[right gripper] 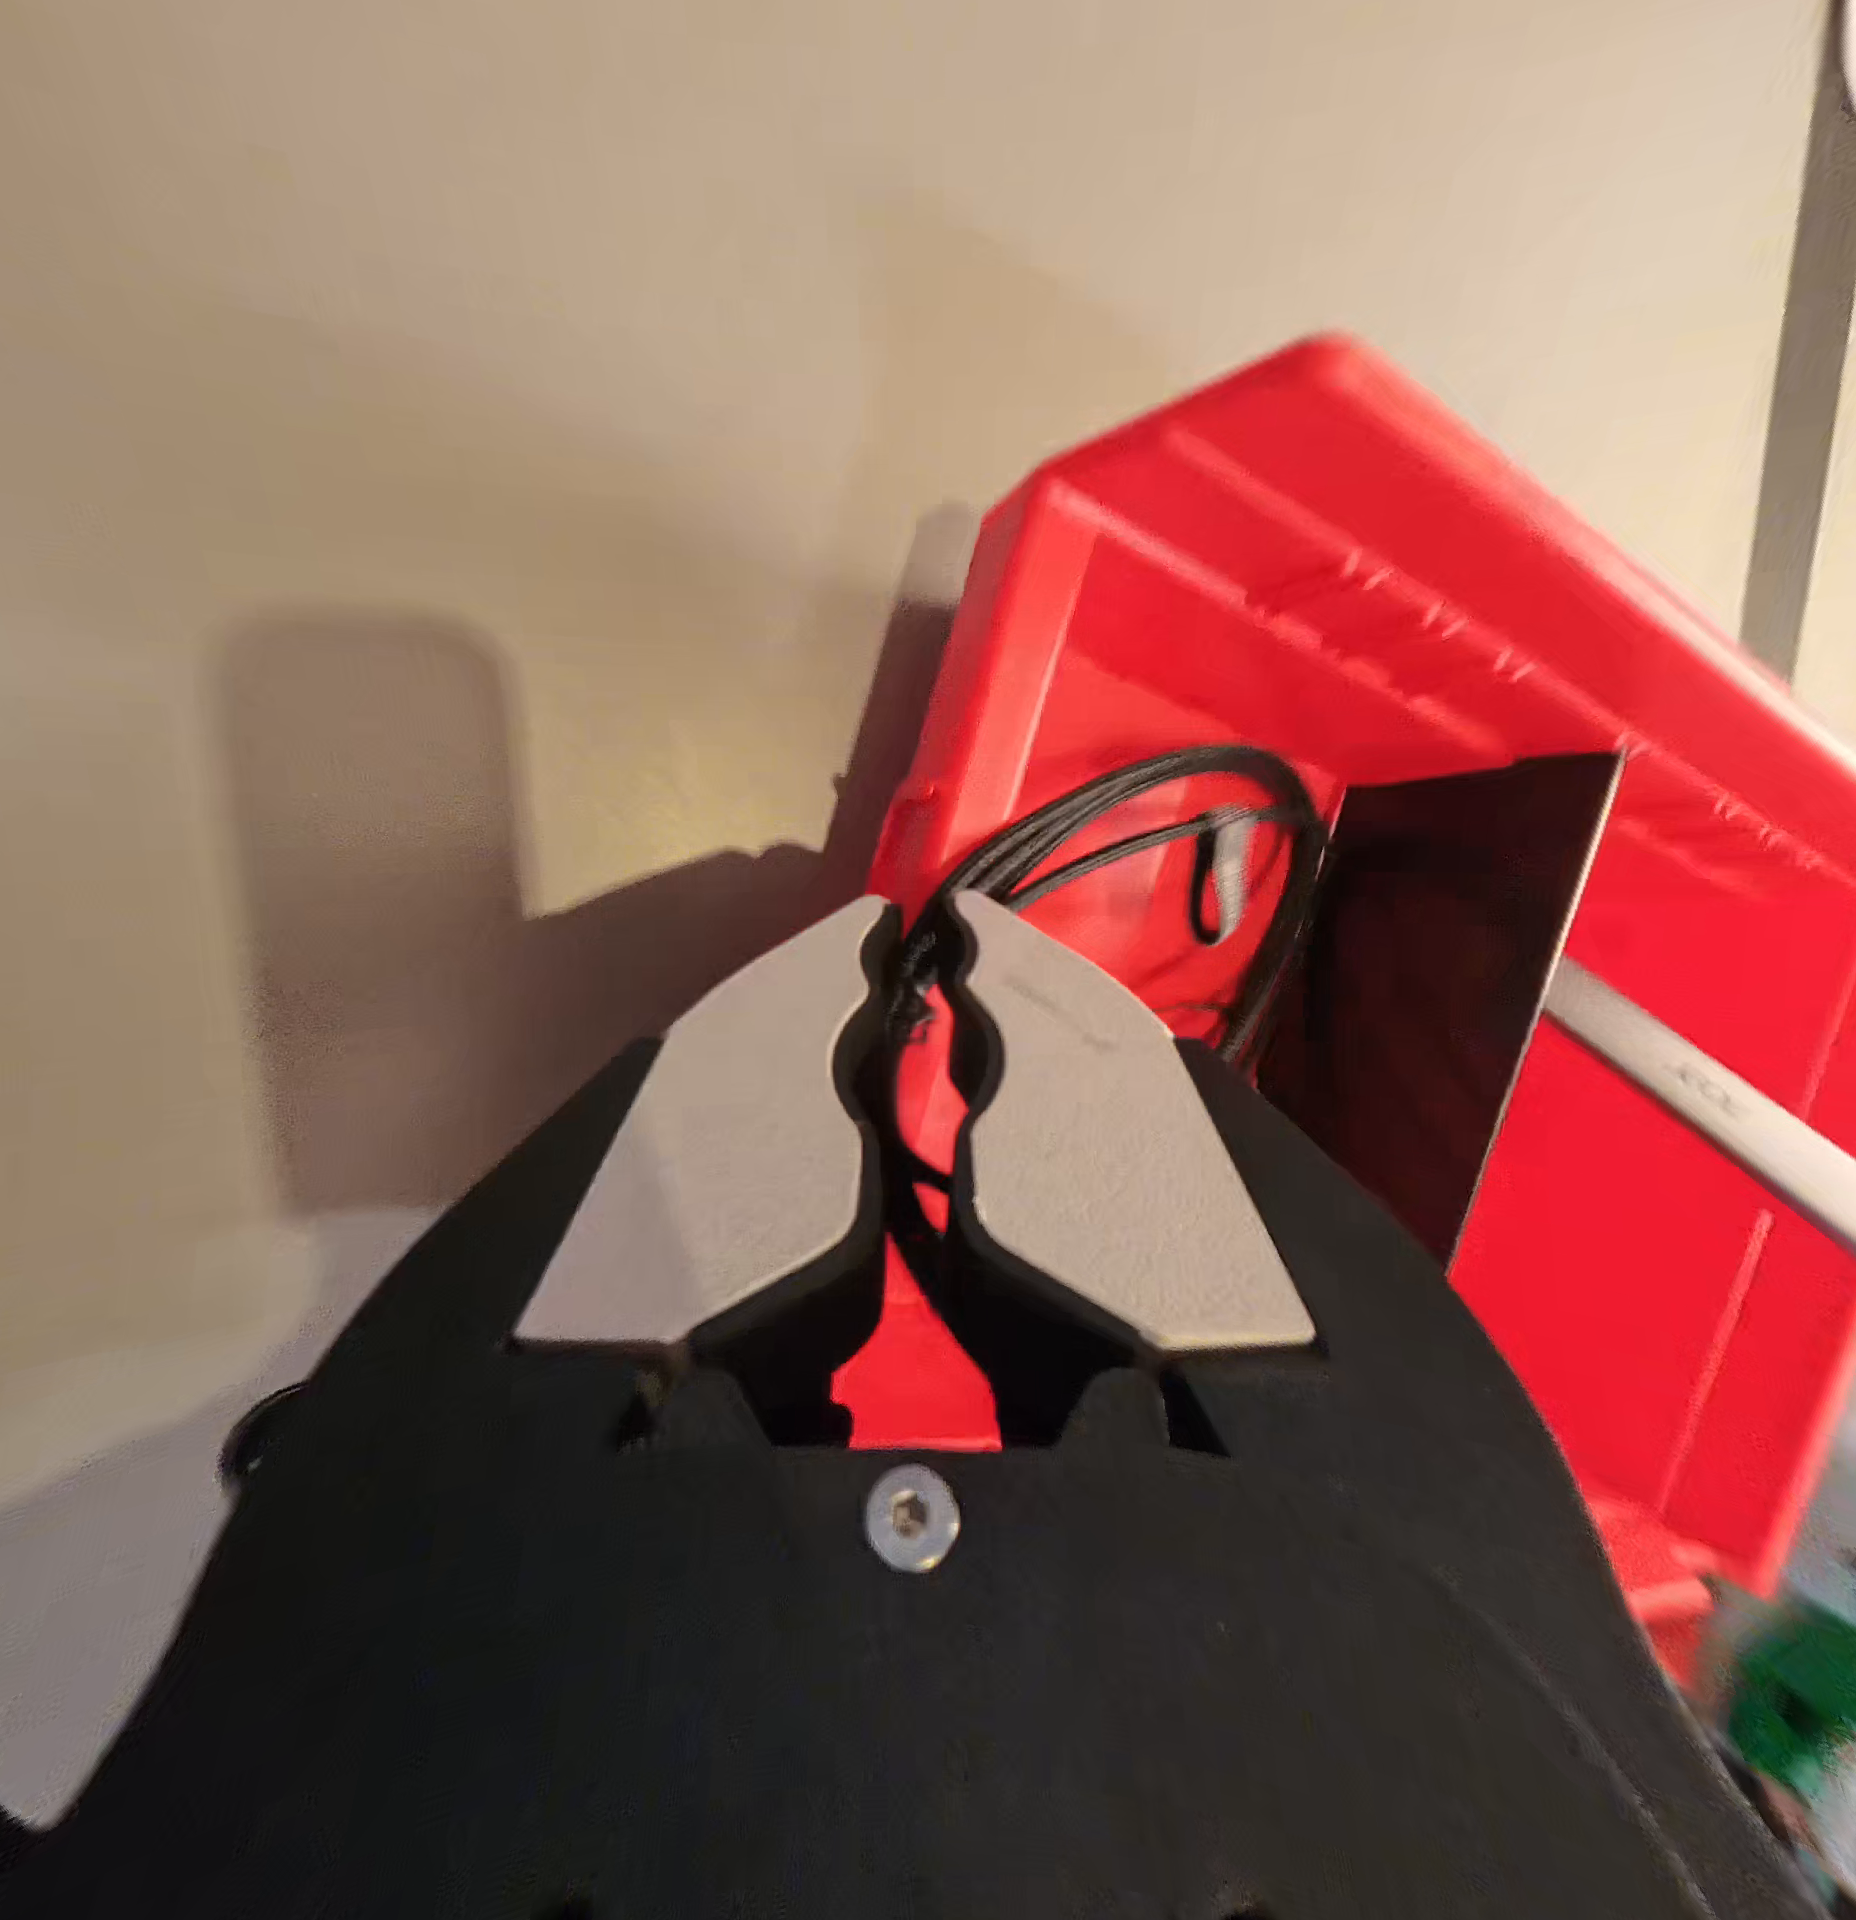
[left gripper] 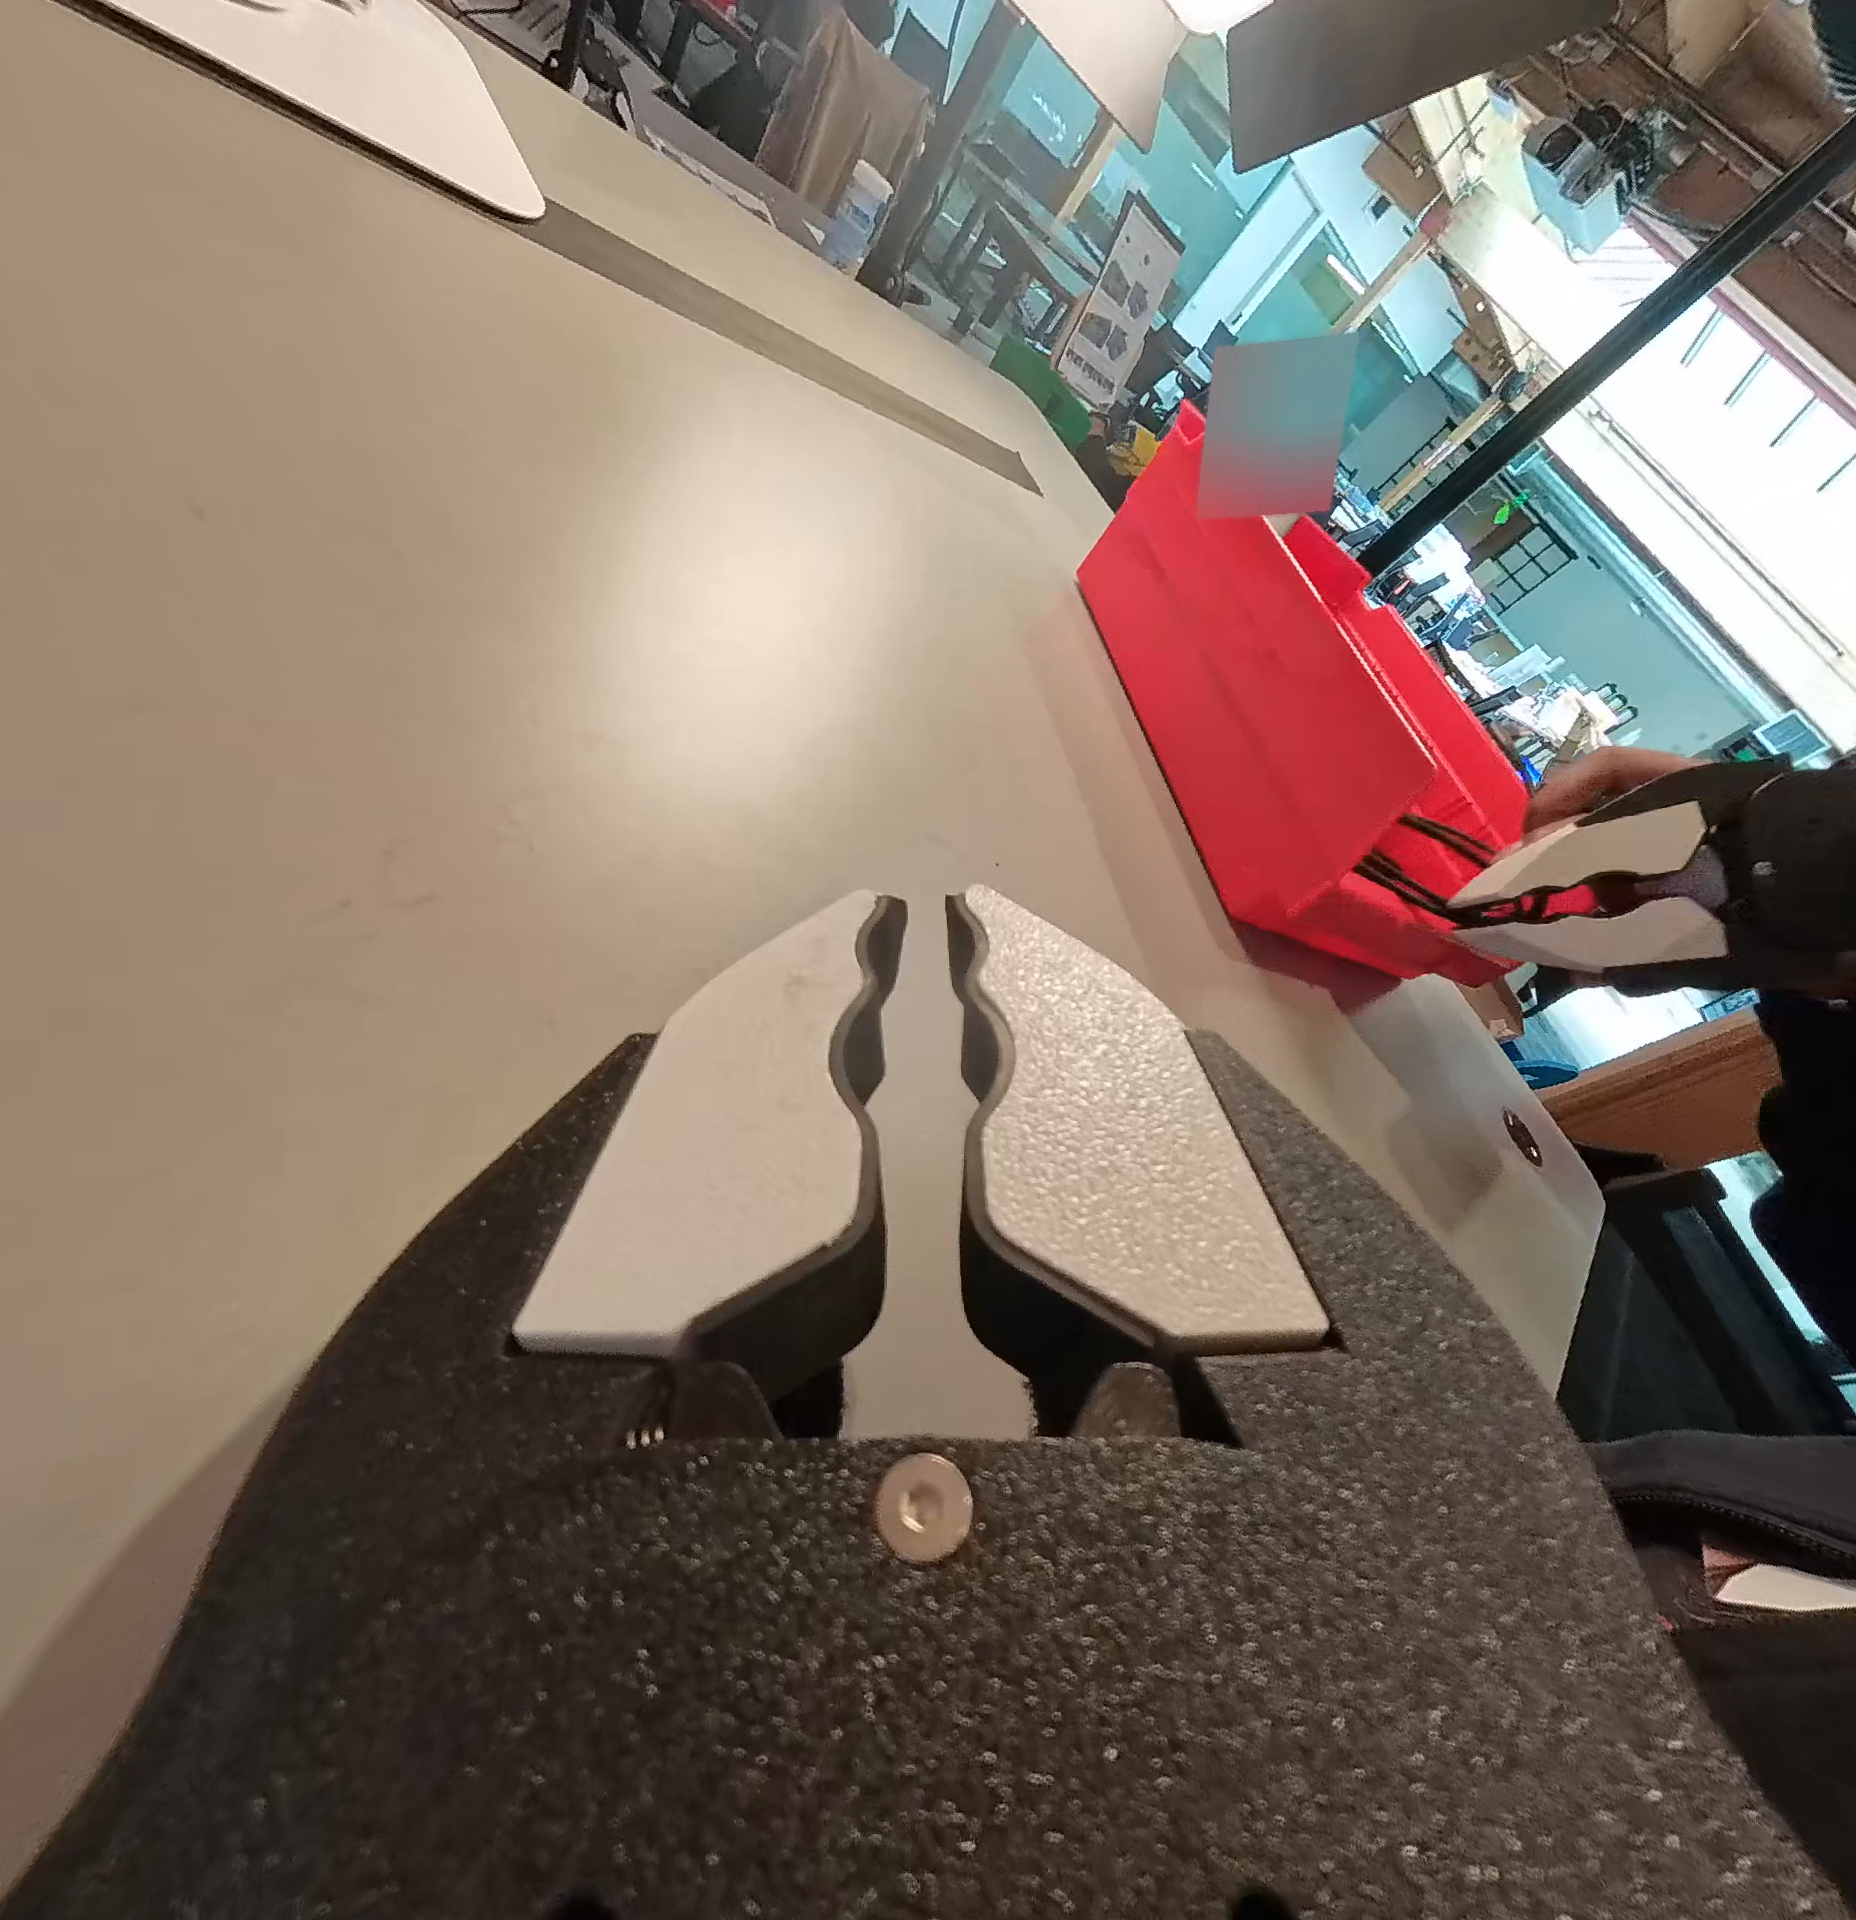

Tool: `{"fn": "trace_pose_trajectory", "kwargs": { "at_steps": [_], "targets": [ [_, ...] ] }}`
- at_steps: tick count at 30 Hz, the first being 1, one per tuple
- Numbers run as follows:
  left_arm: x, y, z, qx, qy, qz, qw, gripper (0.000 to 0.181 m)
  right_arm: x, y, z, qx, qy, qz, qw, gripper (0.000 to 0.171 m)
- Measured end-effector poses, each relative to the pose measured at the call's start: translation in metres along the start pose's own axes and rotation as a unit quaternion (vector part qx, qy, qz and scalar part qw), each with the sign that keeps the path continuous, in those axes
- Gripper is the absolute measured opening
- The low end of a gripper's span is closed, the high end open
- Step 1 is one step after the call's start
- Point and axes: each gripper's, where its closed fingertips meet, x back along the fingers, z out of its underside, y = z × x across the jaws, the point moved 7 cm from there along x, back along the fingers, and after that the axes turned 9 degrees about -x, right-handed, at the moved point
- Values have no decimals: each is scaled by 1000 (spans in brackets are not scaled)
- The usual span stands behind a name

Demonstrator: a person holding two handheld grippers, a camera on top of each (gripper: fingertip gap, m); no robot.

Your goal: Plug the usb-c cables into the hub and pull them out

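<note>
My right gripper (right gripper: 922, 914) is shut on a bundle of thin black cables (right gripper: 1111, 821) at the open front of a red plastic bin (right gripper: 1423, 582). The cables loop back into the bin, where a grey plug end (right gripper: 1230, 873) hangs. In the left wrist view the right gripper (left gripper: 1464, 914) shows at the bin's (left gripper: 1267, 707) near end with the black cables (left gripper: 1423, 862) between its fingers. My left gripper (left gripper: 924, 909) hovers over the bare beige table (left gripper: 488, 623), its jaws almost together with nothing between them. No hub is clearly seen.
A dark card or panel (right gripper: 1443, 935) and a silver flat bar (right gripper: 1682, 1091) lie inside the bin. A white pad (left gripper: 363, 94) lies at the table's far left. The table edge (left gripper: 1475, 1122) runs just right of the bin. A black pole (left gripper: 1630, 312) stands behind. Left tips to right tips: about 35 centimeters.
</note>
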Motion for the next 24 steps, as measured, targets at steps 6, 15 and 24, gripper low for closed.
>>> {"fn": "trace_pose_trajectory", "kwargs": {
  "at_steps": [6, 15, 24],
  "targets": [
    [-4, -1, 2, -3, 18, 8, 1000, 10, 6, 2, 5, 10, 45, 111, 993, 22],
    [-7, -1, 3, 6, 33, 27, 999, 10, 69, -10, 36, -202, -38, 215, 955, 27],
    [-9, -2, 4, 8, 45, 53, 998, 10, 70, -39, 67, -481, 1, 231, 846, 23]
  ]
}}
